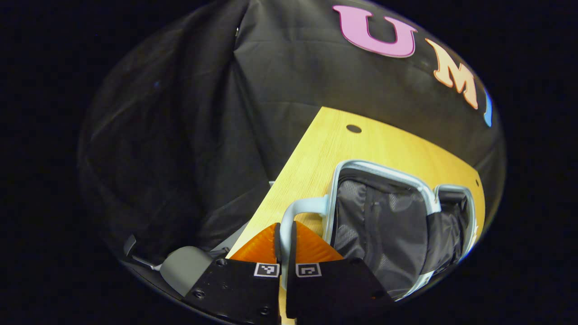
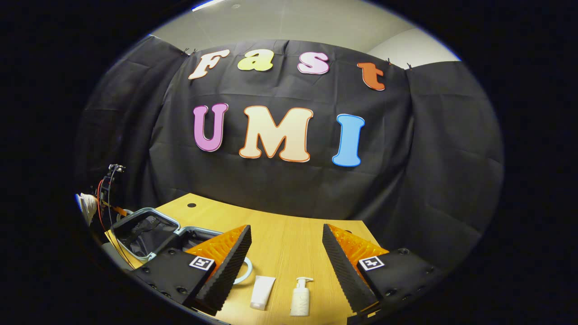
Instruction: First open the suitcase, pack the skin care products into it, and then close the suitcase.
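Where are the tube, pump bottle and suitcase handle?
tube (image 2: pixel 262 292), right gripper view, middle of its body
pump bottle (image 2: pixel 300 301), right gripper view, its body
suitcase handle (image 1: pixel 301 208), left gripper view, its upper bend

Black cloth wall (image 2: pixel 280 189), wooden table (image 2: pixel 289 239), pale ceiling (image 2: pixel 289 22).

The suitcase (image 1: pixel 384 225) lies open on the tabletop (image 2: pixel 289 243), its silver rim framing a dark grey fabric lining; its pale handle (image 1: pixel 298 212) sticks out from one side. Well apart from it on the wood, a white tube (image 2: pixel 262 292) lies flat, and just beside it a white pump bottle (image 2: pixel 300 298) also seems to lie flat.
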Motion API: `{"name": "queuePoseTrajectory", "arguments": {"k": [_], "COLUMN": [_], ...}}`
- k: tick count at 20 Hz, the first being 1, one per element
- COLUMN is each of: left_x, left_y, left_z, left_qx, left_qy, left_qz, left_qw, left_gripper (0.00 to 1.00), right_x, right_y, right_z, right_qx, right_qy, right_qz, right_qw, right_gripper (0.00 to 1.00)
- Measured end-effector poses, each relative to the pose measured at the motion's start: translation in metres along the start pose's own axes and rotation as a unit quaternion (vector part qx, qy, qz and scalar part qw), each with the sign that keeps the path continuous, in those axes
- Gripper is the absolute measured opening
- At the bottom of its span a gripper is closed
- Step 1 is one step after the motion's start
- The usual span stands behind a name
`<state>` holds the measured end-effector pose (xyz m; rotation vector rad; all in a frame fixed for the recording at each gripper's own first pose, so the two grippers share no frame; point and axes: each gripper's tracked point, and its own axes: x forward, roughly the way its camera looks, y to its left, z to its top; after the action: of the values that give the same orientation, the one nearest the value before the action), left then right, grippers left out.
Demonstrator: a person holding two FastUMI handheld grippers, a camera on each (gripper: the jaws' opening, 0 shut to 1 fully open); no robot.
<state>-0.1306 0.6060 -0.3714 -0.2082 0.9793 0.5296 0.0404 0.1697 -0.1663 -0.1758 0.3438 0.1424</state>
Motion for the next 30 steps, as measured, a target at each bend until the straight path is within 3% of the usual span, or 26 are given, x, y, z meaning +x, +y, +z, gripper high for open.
{"name": "queuePoseTrajectory", "arguments": {"k": [5, 7, 8, 11, 14, 16, 17, 18, 19, 20, 21, 22, 25, 27, 29, 30], "left_x": [0.019, 0.026, 0.023, -0.002, -0.011, 0.001, -0.001, 0.002, 0.003, 0.006, 0.008, 0.010, 0.021, 0.012, -0.004, -0.015], "left_y": [0.004, 0.018, 0.035, 0.045, 0.042, 0.046, 0.045, 0.046, 0.050, 0.047, 0.046, 0.046, 0.036, 0.037, 0.022, 0.017], "left_z": [-0.019, -0.028, -0.023, -0.011, 0.001, -0.025, -0.020, -0.008, -0.009, -0.017, -0.021, -0.030, -0.041, -0.035, -0.018, -0.010], "left_qx": [0.019, 0.028, 0.033, 0.024, 0.054, 0.072, 0.074, 0.064, 0.054, 0.019, -0.039, -0.098, -0.241, -0.262, -0.273, -0.274], "left_qy": [-0.010, -0.005, -0.023, -0.058, -0.085, -0.014, -0.005, -0.033, -0.036, -0.040, -0.047, -0.040, -0.053, -0.069, -0.082, -0.077], "left_qz": [0.032, 0.076, 0.108, 0.131, 0.143, 0.145, 0.137, 0.139, 0.141, 0.123, 0.101, 0.080, 0.002, -0.033, -0.115, -0.135], "left_qw": [0.999, 0.997, 0.993, 0.989, 0.985, 0.987, 0.988, 0.988, 0.988, 0.991, 0.993, 0.991, 0.969, 0.962, 0.952, 0.949], "left_gripper": [0.00, 0.11, 0.33, 1.00, 0.94, 0.94, 0.95, 0.90, 0.92, 0.95, 0.89, 0.89, 0.96, 0.98, 0.96, 0.96], "right_x": [-0.008, -0.011, -0.012, -0.012, -0.010, -0.008, -0.007, -0.007, -0.008, -0.010, -0.010, -0.011, -0.012, -0.012, -0.011, -0.008], "right_y": [-0.017, -0.021, -0.024, -0.029, -0.035, -0.035, -0.038, -0.043, -0.043, -0.040, -0.037, -0.033, -0.017, -0.004, 0.011, 0.017], "right_z": [-0.011, -0.013, -0.015, -0.025, -0.035, -0.041, -0.042, -0.042, -0.039, -0.038, -0.037, -0.038, -0.039, -0.040, -0.038, -0.039], "right_qx": [-0.009, -0.012, -0.012, -0.005, 0.009, 0.006, -0.005, -0.013, -0.015, -0.016, -0.022, -0.029, -0.046, -0.057, -0.063, -0.063], "right_qy": [0.015, 0.014, 0.014, 0.017, 0.025, 0.034, 0.036, 0.037, 0.036, 0.033, 0.032, 0.033, 0.034, 0.035, 0.033, 0.033], "right_qz": [-0.013, -0.013, -0.013, -0.007, 0.004, 0.016, 0.015, 0.013, 0.014, 0.015, 0.015, 0.015, 0.022, 0.031, 0.042, 0.047], "right_qw": [1.000, 1.000, 1.000, 1.000, 1.000, 0.999, 0.999, 0.999, 0.999, 0.999, 0.999, 0.999, 0.998, 0.997, 0.997, 0.996], "right_gripper": [1.00, 1.00, 1.00, 1.00, 1.00, 1.00, 1.00, 1.00, 1.00, 1.00, 1.00, 1.00, 1.00, 1.00, 1.00, 1.00]}}
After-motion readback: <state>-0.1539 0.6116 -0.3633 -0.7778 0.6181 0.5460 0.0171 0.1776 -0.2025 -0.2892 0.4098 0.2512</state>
